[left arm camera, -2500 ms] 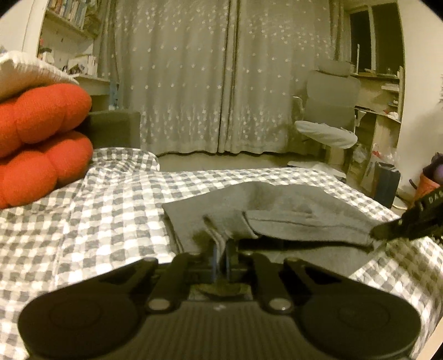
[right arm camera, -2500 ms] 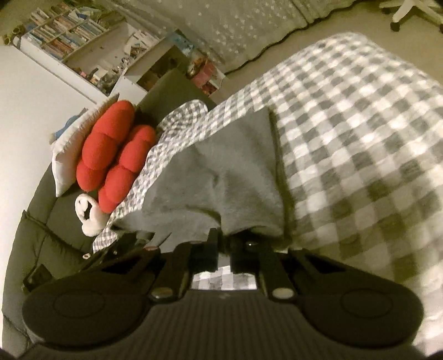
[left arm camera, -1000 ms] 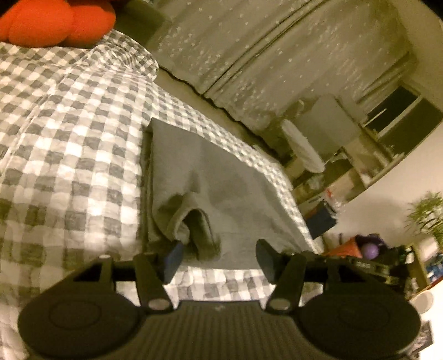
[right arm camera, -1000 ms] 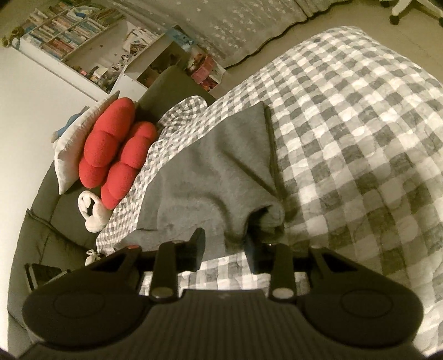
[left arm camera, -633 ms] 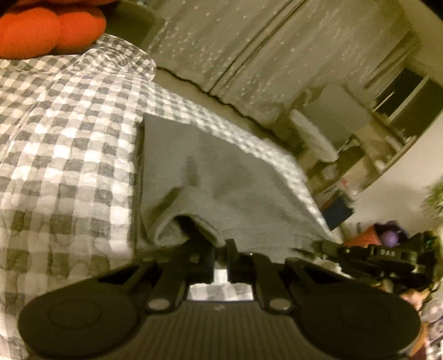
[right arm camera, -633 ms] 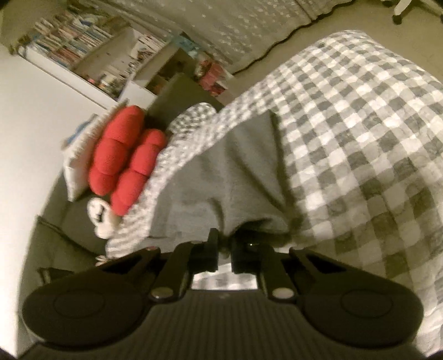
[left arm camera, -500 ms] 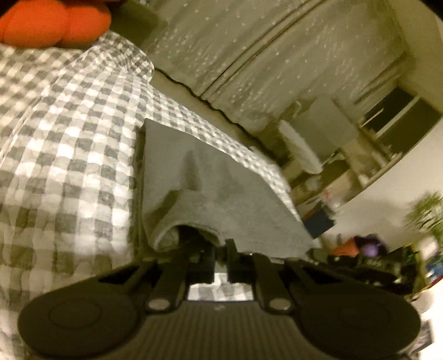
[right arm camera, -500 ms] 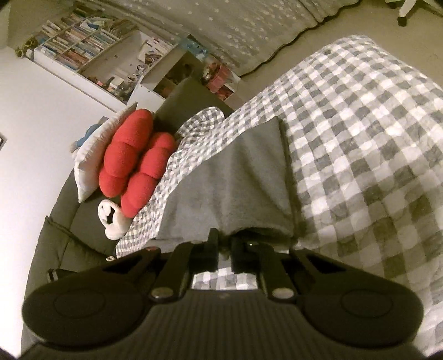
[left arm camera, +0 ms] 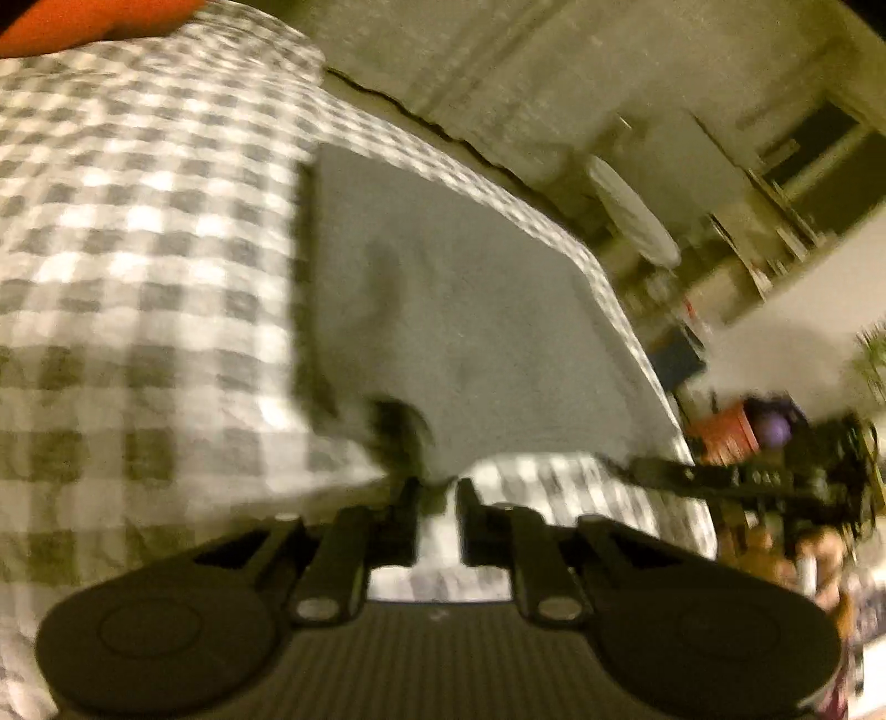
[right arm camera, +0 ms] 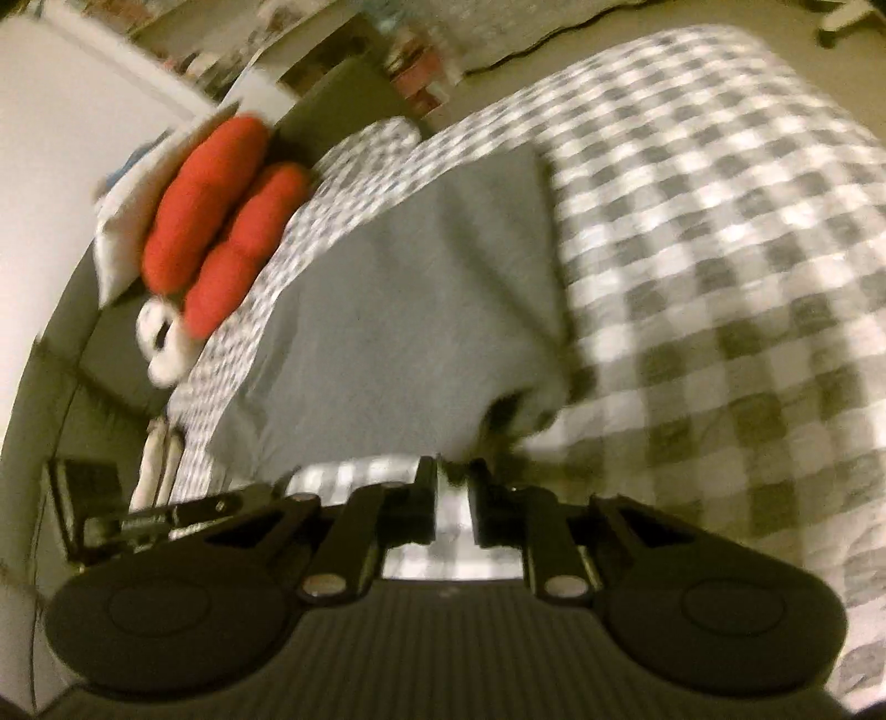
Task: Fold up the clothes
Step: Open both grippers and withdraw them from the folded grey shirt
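the grey garment [left arm camera: 443,288] looks soft, limp and light, likely to sag and slide, so its near corners seem the best hold. it lies folded flat, a plain rectangle on the checked bedcover [left arm camera: 138,249], red cushions [right arm camera: 221,210] toward 10 o'clock. left gripper [left arm camera: 437,487] and right gripper [right arm camera: 453,468], jaws just eased apart to a narrow gap, each pinch a near corner.

Both views smeared by motion blur. Near hem of grey garment [left arm camera: 459,310] too soft to tell whether pads of left gripper [left arm camera: 434,484] or right gripper [right arm camera: 453,465] touch it. Beside the garment, red cushion [left arm camera: 83,22] cut by left view's top edge; desk clutter [left arm camera: 775,221] beyond it illegible.
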`<act>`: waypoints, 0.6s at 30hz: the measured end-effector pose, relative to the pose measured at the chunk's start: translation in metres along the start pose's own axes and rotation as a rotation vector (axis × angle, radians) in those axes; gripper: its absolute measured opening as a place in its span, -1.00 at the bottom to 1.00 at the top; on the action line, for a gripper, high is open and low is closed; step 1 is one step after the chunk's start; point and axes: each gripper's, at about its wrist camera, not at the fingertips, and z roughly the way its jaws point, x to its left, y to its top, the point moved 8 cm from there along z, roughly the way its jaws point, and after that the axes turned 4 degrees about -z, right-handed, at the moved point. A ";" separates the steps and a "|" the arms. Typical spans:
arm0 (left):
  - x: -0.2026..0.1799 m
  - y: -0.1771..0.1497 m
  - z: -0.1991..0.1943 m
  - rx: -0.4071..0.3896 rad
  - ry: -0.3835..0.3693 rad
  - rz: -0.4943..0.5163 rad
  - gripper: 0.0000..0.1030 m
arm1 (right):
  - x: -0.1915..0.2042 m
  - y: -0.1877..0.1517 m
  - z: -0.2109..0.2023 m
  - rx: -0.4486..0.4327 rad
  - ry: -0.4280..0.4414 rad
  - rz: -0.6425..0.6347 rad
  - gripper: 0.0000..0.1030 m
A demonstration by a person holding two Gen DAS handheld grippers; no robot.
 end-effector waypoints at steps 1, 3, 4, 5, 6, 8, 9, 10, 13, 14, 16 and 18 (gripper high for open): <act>-0.004 -0.002 0.001 0.013 -0.011 0.023 -0.53 | 0.003 -0.003 0.001 0.010 0.003 -0.019 -0.64; -0.017 -0.005 0.002 0.014 -0.022 0.075 -0.41 | 0.012 -0.008 0.003 0.022 0.013 -0.070 -0.63; -0.023 -0.006 0.002 0.011 -0.030 0.098 -0.35 | 0.016 -0.008 0.002 0.018 0.023 -0.084 -0.58; -0.029 -0.003 0.001 -0.002 -0.045 0.113 -0.33 | 0.020 -0.008 0.002 0.012 0.034 -0.099 -0.44; -0.035 -0.001 -0.001 -0.015 -0.060 0.129 -0.32 | 0.024 -0.007 0.001 -0.005 0.048 -0.112 -0.33; -0.046 0.005 -0.005 -0.069 -0.078 0.162 -0.29 | 0.032 -0.004 -0.003 -0.050 0.072 -0.141 -0.21; -0.048 0.009 -0.009 -0.107 -0.075 0.175 -0.29 | 0.034 -0.001 -0.006 -0.074 0.078 -0.149 -0.21; -0.050 0.013 -0.013 -0.159 -0.063 0.188 -0.29 | 0.035 0.003 -0.009 -0.110 0.078 -0.153 -0.21; -0.049 0.032 -0.020 -0.321 0.043 0.195 -0.29 | 0.033 0.015 -0.018 -0.243 0.032 -0.162 -0.21; -0.046 0.037 -0.020 -0.362 0.090 0.190 -0.29 | 0.031 0.019 -0.021 -0.290 0.008 -0.166 -0.21; -0.040 0.047 -0.015 -0.409 0.178 0.192 -0.29 | 0.028 0.026 -0.022 -0.370 -0.081 -0.201 -0.21; -0.039 0.054 -0.007 -0.433 0.248 0.212 -0.29 | 0.025 0.032 -0.019 -0.415 -0.156 -0.237 -0.21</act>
